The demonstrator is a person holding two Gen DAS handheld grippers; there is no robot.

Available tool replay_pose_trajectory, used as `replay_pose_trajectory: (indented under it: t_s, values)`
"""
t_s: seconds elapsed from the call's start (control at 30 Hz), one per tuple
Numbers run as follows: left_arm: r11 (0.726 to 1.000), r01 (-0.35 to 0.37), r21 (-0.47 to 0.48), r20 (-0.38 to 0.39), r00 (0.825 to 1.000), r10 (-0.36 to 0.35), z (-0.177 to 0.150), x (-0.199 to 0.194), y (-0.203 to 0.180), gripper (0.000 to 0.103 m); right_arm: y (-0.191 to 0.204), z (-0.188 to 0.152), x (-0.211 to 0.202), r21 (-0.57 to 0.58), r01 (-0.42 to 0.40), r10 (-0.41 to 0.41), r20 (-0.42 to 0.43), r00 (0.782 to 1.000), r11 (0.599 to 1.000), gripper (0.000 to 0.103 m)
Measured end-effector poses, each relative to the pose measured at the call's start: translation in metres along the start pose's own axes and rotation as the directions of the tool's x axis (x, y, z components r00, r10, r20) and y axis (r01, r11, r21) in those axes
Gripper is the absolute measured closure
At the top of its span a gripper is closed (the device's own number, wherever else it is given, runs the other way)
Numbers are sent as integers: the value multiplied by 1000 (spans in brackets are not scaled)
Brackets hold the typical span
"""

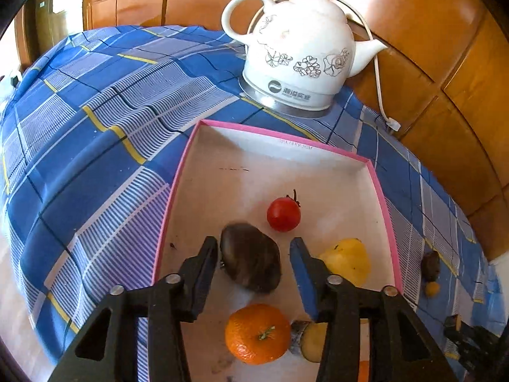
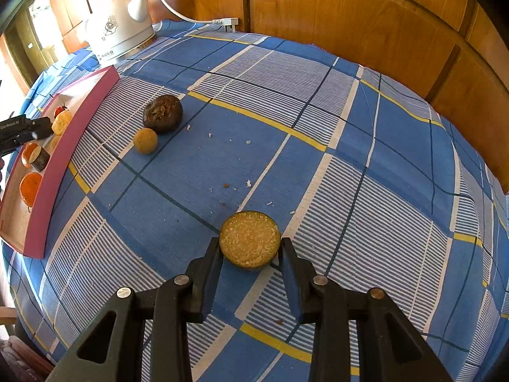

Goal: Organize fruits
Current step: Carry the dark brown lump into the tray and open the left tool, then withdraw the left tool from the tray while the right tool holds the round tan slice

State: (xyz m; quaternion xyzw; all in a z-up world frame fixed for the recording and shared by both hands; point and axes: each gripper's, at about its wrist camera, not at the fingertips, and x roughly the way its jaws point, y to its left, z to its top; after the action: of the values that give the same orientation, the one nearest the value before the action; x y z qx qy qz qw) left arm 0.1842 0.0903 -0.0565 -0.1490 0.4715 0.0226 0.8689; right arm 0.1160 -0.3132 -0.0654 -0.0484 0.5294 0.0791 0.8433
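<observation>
Right gripper [image 2: 250,248] closes on halved, dark-skinned fruit with grainy yellow flesh [image 2: 249,238].
Left gripper [image 1: 254,248] gapes, perhaps empty; dark brown oval fruit [image 1: 251,258] lies at its 12 o'clock, underside hidden.

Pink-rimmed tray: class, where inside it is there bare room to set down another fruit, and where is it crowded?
Free: the far half of the tray, between its far wall and the red tomato, plus the left strip beside the dark brown fruit. Crowded: the near half, where the brown fruit, yellow piece, orange and the left gripper cluster.
</observation>
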Motion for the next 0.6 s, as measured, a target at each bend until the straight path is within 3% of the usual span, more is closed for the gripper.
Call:
replay_pose_trajectory:
  t_s: [0.33,0.6]
  values:
    - [995,-80,63,134,988,71,-27,-56,-14,46,1,-1,0,-13,10,-10,4,1000,1000,67]
    - [986,-56,157,174,984,28,-67,-91,-27,46,4,-3,-1,-15,27,-27,11,1000,1000,67]
